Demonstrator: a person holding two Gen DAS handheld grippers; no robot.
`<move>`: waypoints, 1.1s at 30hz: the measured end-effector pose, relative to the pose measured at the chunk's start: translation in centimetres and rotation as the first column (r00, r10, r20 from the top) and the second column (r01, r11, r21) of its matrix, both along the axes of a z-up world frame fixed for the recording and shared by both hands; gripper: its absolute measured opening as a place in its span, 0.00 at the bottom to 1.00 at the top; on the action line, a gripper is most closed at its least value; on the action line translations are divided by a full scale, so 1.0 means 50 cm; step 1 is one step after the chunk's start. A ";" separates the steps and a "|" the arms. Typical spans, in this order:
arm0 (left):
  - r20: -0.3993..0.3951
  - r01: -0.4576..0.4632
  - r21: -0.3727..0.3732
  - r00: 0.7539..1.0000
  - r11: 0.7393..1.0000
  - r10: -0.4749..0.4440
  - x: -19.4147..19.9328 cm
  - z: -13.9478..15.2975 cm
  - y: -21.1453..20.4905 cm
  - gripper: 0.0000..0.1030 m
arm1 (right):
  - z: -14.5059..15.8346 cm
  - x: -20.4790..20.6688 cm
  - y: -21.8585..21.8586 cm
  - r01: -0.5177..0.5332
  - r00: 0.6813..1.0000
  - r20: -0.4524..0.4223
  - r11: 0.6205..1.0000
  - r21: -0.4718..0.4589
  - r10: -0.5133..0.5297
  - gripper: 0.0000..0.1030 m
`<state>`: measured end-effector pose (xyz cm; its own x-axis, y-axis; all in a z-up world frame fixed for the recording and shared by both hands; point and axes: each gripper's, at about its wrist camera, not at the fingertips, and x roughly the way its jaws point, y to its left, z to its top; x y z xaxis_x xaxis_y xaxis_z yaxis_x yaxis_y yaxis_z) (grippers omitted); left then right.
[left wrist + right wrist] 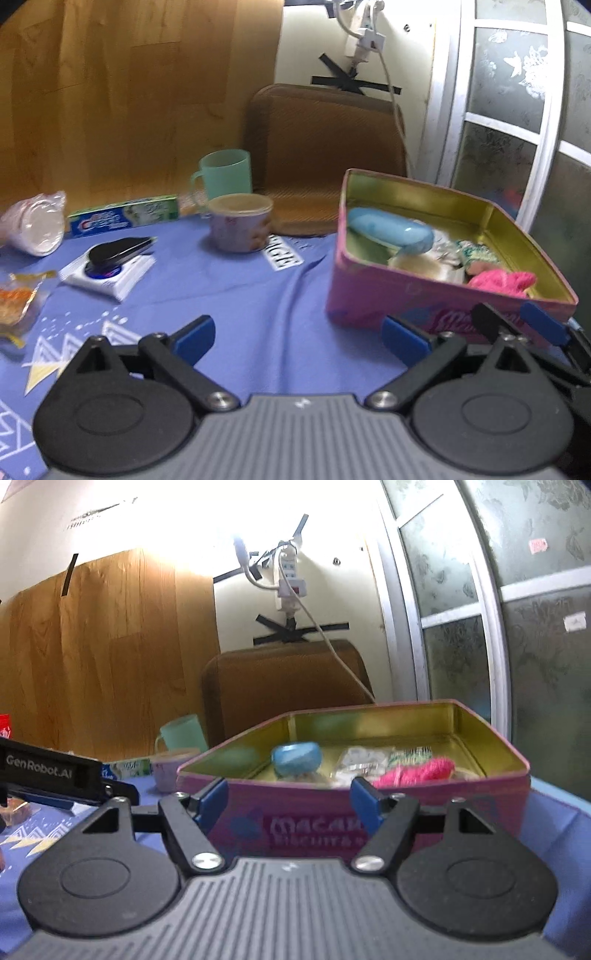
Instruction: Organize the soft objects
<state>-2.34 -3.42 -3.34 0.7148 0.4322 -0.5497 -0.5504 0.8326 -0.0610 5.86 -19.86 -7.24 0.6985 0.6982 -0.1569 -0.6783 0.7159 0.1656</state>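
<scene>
Soft objects sit inside the pink tin (436, 299), which rests on the blue cloth (236, 291) covering the bench.

Left tool (299, 338): jaws spread wide, nothing between the blue pads (194, 338); only bare cloth shows in the gap. The right tool's blue-padded fingers also enter the left wrist view, at about 4 o'clock, in front of the tin's near wall.

Right tool (290, 801): jaws wide, nothing gripped. Its pads (364, 799) stand in front of the tin's (461, 805) near wall; contact cannot be judged.

Tin contents, left wrist view: bright pink knitted item (504, 282) at the near right, against the front wall; a patterned green-and-white piece (476, 251) just behind it; a light blue oval case (391, 229) at the far left; a pale round object (424, 267) below the case. The image is blurred, so finer detail is uncertain.

Outward from the left tool:
- 12 o'clock: squat patterned cup (240, 223); mint green mug (223, 173) behind it.
- 11 o'clock: toothpaste box (123, 216) lying flat.
- 10 o'clock: white wipes pack (109, 277) with a black case (118, 249) on top.
- 9 to 10 o'clock: clear bagged item (35, 225) and an orange snack packet (16, 301).

Brown cushion (325, 155) stands behind the bench.
</scene>
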 end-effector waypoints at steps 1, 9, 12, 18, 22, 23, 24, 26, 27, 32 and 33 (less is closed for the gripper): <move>-0.006 -0.007 0.005 1.000 1.000 0.007 -0.004 -0.003 0.002 0.97 | -0.002 -0.003 -0.002 0.003 1.000 -0.006 1.000 -0.001 -0.003 0.73; -0.048 -0.040 0.019 0.998 0.999 0.041 -0.026 -0.034 0.017 0.97 | 0.003 -0.032 0.006 -0.011 1.000 -0.011 1.000 -0.022 0.010 0.73; -0.056 -0.037 0.042 0.998 0.998 0.039 -0.028 -0.042 0.014 0.97 | 0.009 -0.038 0.005 -0.006 1.000 -0.020 1.000 -0.011 0.005 0.73; -0.039 -0.026 0.067 0.999 0.997 0.029 -0.033 -0.067 0.023 1.00 | 0.011 -0.034 -0.002 0.007 0.998 -0.066 1.000 0.024 -0.006 0.78; -0.060 -0.027 0.055 0.998 0.998 0.030 -0.031 -0.090 0.036 1.00 | 0.004 -0.023 0.000 0.001 0.994 -0.112 1.000 0.010 0.000 0.78; -0.054 -0.029 0.041 0.998 0.999 0.031 -0.031 -0.090 0.041 0.99 | 0.003 -0.022 0.000 0.000 0.993 -0.120 1.000 0.010 0.001 0.78; -0.048 -0.035 0.039 0.998 0.999 0.037 -0.033 -0.090 0.044 1.00 | 0.002 -0.021 0.001 -0.002 0.992 -0.127 1.000 0.010 0.003 0.78; -0.048 -0.033 0.027 0.998 0.999 0.035 -0.033 -0.092 0.049 1.00 | 0.001 -0.020 0.002 -0.003 0.991 -0.133 1.000 0.010 0.004 0.78; -0.048 -0.033 0.025 0.998 0.999 0.034 -0.033 -0.092 0.049 1.00 | 0.001 -0.020 0.002 -0.003 0.991 -0.134 1.000 0.010 0.004 0.78; -0.043 -0.025 0.042 0.999 0.999 0.027 -0.034 -0.093 0.043 1.00 | 0.001 -0.020 0.002 -0.003 0.991 -0.134 1.000 0.010 0.005 0.78; -0.042 -0.023 0.046 0.999 0.999 0.025 -0.034 -0.093 0.042 1.00 | 0.001 -0.021 0.002 -0.002 0.991 -0.133 1.000 0.010 0.004 0.78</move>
